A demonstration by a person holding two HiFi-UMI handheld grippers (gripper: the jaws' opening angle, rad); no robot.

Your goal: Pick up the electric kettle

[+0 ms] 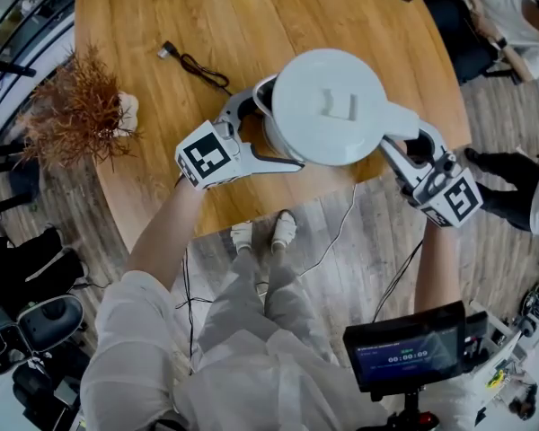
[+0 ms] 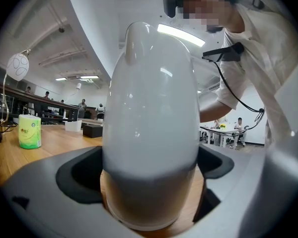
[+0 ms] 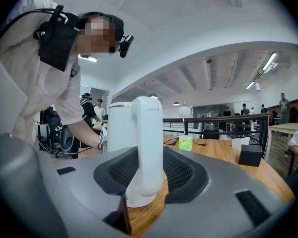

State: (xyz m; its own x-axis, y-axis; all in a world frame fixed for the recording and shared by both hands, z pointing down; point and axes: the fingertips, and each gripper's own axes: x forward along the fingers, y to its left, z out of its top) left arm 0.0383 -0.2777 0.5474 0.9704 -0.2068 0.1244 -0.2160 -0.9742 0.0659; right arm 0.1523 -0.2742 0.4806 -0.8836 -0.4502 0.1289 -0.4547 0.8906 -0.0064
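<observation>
A white electric kettle (image 1: 328, 106) stands between both grippers at the front edge of the wooden table (image 1: 162, 25). The left gripper (image 1: 274, 126) reaches in from the left. In the left gripper view its jaws (image 2: 151, 182) press on the rounded kettle body (image 2: 151, 123) from both sides. The right gripper (image 1: 411, 146) comes from the right. Its dark pads (image 3: 184, 175) close on the upright kettle handle (image 3: 148, 143). I cannot tell whether the kettle's base touches the wood or hangs just above it.
A dried brown plant (image 1: 76, 110) sits at the table's left edge. A black cable (image 1: 193, 64) lies behind the kettle, and a green roll (image 3: 186, 143) and a black box (image 3: 251, 155) stand farther back. A screen (image 1: 404, 353) is low at the right, over the floor.
</observation>
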